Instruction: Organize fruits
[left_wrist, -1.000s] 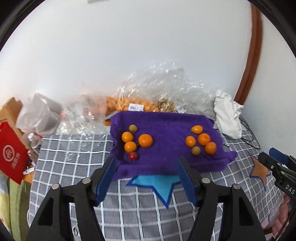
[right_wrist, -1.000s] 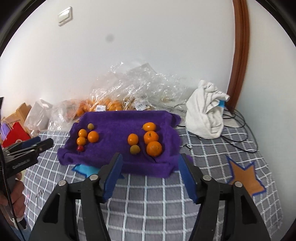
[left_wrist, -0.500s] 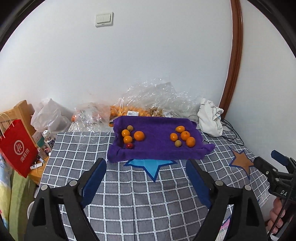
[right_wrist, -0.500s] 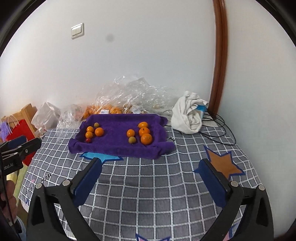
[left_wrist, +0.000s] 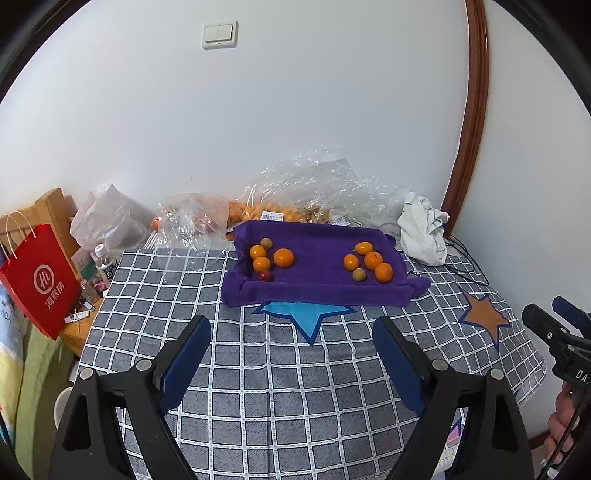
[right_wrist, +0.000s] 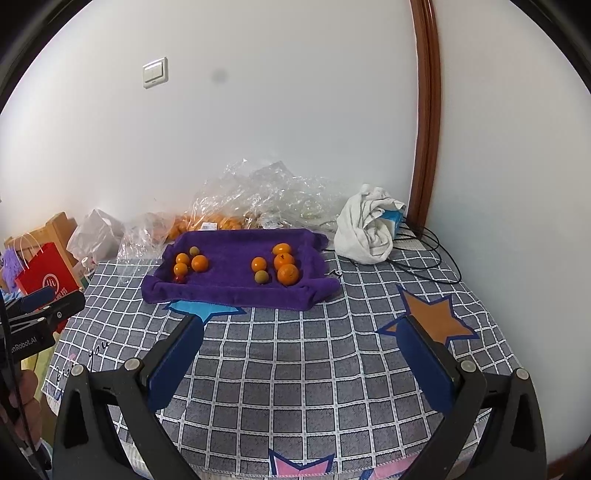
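Left wrist view, catalogued from left to right: a red paper bag (left_wrist: 38, 275) at the far left edge, off the desk (left_wrist: 170, 295); clear plastic bags (left_wrist: 295, 192) of more fruit against the wall; then the purple towel (left_wrist: 317, 284), folded up at its edges, lying on the checked cloth with its long axis running left to right across the view. On the towel, left cluster (left_wrist: 266, 256): four orange fruits or thereabouts, one greenish, one small red, close together. Right cluster (left_wrist: 367, 262): four orange fruits and one greenish, also close together; the two clusters sit well apart with bare towel between. A white crumpled cloth (left_wrist: 421, 232) lies just beyond the towel's right end. Left tongs (left_wrist: 291, 343): spread wide, nothing between them, hovering over bare cloth well short of the towel, which lies straight ahead and beyond. Right tongs (right_wrist: 301, 339): at full spread, empty, likewise well short of the towel, which lies ahead and slightly left in the right wrist view. Judgement: the left tongs sit nearer the left cluster, the right tongs nearer the right cluster; either needs a forward reach. The sorting looks largely done.
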